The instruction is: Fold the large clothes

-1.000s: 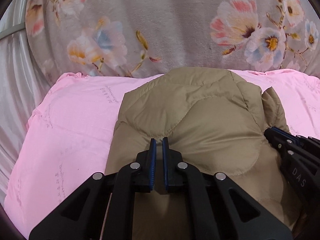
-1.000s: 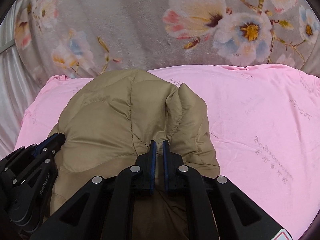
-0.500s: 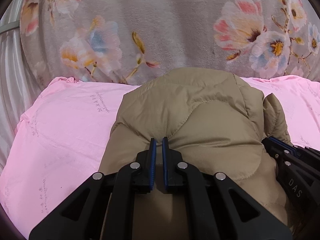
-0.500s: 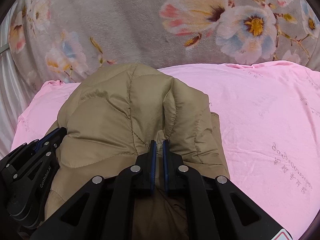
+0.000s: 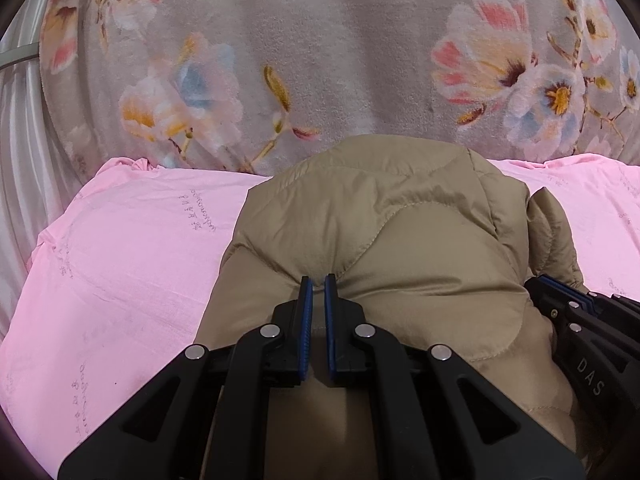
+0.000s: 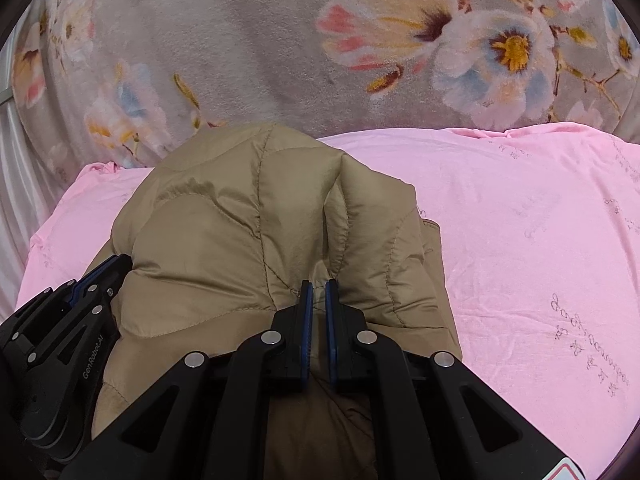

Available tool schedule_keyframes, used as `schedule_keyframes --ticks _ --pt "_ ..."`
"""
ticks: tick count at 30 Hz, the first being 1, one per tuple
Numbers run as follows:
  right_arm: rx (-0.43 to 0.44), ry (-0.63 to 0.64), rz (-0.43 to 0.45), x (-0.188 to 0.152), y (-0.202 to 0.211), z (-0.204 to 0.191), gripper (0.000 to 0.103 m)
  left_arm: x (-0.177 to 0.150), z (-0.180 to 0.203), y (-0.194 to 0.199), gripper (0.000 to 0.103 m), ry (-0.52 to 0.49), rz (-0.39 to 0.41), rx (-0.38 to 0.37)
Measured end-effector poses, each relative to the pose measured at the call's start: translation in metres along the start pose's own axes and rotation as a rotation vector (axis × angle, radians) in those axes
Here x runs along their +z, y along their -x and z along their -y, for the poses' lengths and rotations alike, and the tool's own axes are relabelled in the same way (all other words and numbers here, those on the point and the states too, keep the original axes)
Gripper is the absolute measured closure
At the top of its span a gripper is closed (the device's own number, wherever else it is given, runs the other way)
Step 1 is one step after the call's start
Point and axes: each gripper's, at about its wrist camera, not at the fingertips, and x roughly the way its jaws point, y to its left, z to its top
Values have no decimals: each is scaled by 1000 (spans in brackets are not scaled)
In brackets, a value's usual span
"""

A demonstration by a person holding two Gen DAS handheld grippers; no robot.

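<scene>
Quilted tan jacket [image 5: 380,240] lies bunched on the pink sheet [image 5: 128,264], its far end reaching the floral blanket [image 5: 320,40] behind. Left gripper [image 5: 314,286] pinches a fold of the near edge, jaws nearly together with fabric between. Right gripper [image 6: 319,290] does the same just beside it, on the jacket's right side next to an upright ridge of fabric. Two grips on one hem likely keep the edge straight while the layer is carried over for a fold.
</scene>
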Motion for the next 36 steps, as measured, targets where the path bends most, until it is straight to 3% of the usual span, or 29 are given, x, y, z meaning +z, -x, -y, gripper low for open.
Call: schedule_keyframes --ticks 10,12,14,15,18,27,30,31,33,36 --pt "-1 41 -29 2 17 -3 96 -2 -5 12 94 21 2 23" --pt "8 63 -21 -6 47 -8 89 -7 -8 33 86 17 -18 35" --pt "39 72 -17 -22 78 -9 79 -14 -12 58 57 21 -22 26" --pt "48 70 -26 -31 88 -8 77 -19 -15 71 51 29 -31 3" --pt "61 72 -81 -58 97 -7 76 -38 -18 91 49 43 -84 -38" --pt "-5 69 -128 -103 130 -4 75 -83 -20 133 49 61 -130 -33" --pt "-35 91 -153 -122 142 -6 60 -100 -19 141 49 76 -168 -39" --pt "-32 89 -163 -126 145 -6 48 -105 -18 143 49 75 -174 -36" --pt "-37 87 -147 -134 157 -7 40 -114 -16 148 49 70 -188 -26" --pt "-77 119 -107 -144 174 -13 20 -125 -16 160 45 96 -199 -23"
